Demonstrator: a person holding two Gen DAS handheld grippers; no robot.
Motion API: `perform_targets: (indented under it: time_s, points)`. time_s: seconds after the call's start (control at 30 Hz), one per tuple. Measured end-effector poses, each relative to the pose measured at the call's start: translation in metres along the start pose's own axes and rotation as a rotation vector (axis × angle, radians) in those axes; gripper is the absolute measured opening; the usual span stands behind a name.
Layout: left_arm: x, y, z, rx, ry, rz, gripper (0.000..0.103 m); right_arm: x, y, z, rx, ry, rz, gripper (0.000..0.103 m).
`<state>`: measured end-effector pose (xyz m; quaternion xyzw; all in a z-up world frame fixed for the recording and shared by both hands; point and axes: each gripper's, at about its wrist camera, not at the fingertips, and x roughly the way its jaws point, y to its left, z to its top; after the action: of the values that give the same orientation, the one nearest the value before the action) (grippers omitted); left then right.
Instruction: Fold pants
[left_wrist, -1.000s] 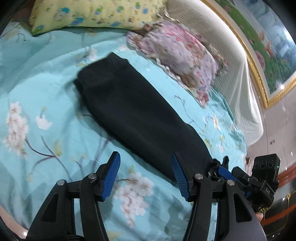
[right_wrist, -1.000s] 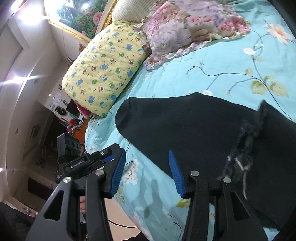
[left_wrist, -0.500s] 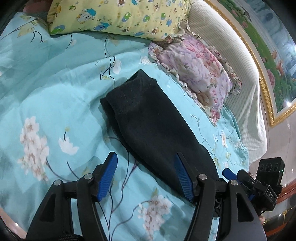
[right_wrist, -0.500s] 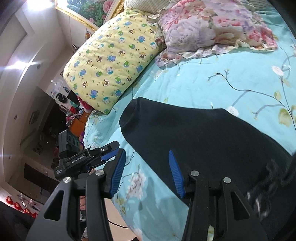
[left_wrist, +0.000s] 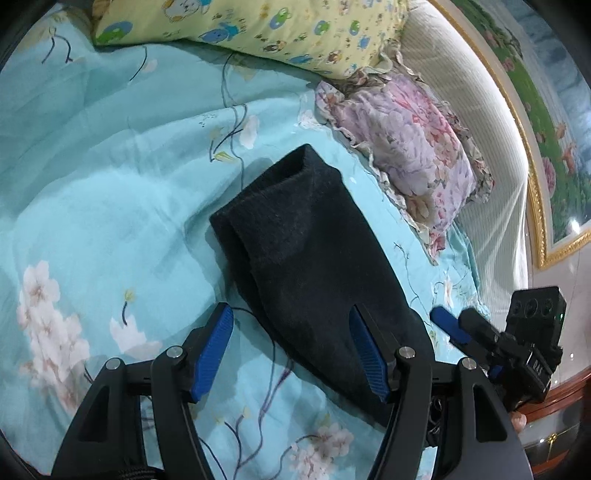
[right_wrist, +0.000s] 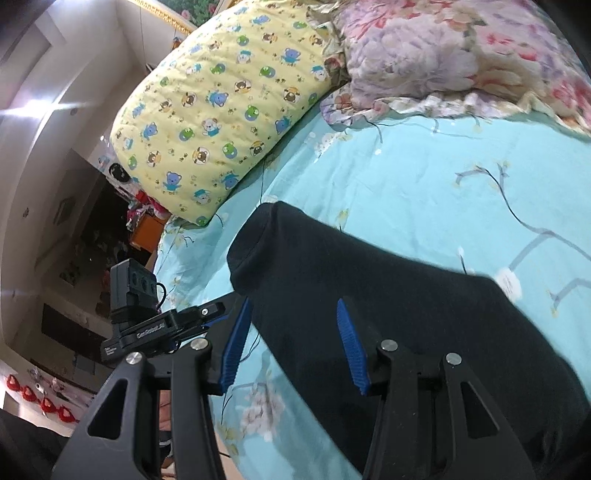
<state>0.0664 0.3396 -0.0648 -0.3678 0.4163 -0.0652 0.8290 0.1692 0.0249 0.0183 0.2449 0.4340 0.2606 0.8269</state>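
Black knit fabric is filling the middle of both of my views: the folded black pants (left_wrist: 314, 266) are lying flat on the turquoise floral bedsheet (left_wrist: 103, 192), a long narrow strip running away from me toward the pillows. I am seeing the far hem as a rounded, doubled edge, sitting apart from the yellow cartoon-print pillow (left_wrist: 266, 26) and the pink-and-lilac floral ruffled pillow (left_wrist: 406, 140), with a band of bare sheet between them.

I am holding the left gripper (left_wrist: 291, 349) over the near left edge of the pants. Its blue-padded fingers (left_wrist: 214, 350) are standing wide apart and gripping nothing; the one pad is over open sheet, the other over the dark cloth. Whether either pad is touching the fabric, I cannot tell.

In the right wrist view, the right gripper (right_wrist: 293, 341) is also spread wide and empty, with one finger hanging near the pants' side edge and the other above the cloth itself. The left gripper is showing there at the left, just beside the bed's edge.

To the left of the pants the sheet is lying broad and rumpled, giving me plenty of free surface. To the right, sheet is continuing toward the cream ribbed headboard (left_wrist: 491, 206) and the gold-framed floral picture (left_wrist: 554, 122) behind it.
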Motion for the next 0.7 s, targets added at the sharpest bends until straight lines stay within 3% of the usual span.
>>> perform_targets:
  time_s: [0.43, 0.7]
  points:
    - [0.018, 0.013, 0.014, -0.039, -0.008, -0.013, 0.066, 0.073, 0.005, 0.072, -0.121, 0.094, -0.040, 0.050]
    - [0.020, 0.016, 0.017, -0.037, -0.023, -0.018, 0.066, 0.107, 0.017, 0.086, -0.205, 0.164, -0.041, 0.050]
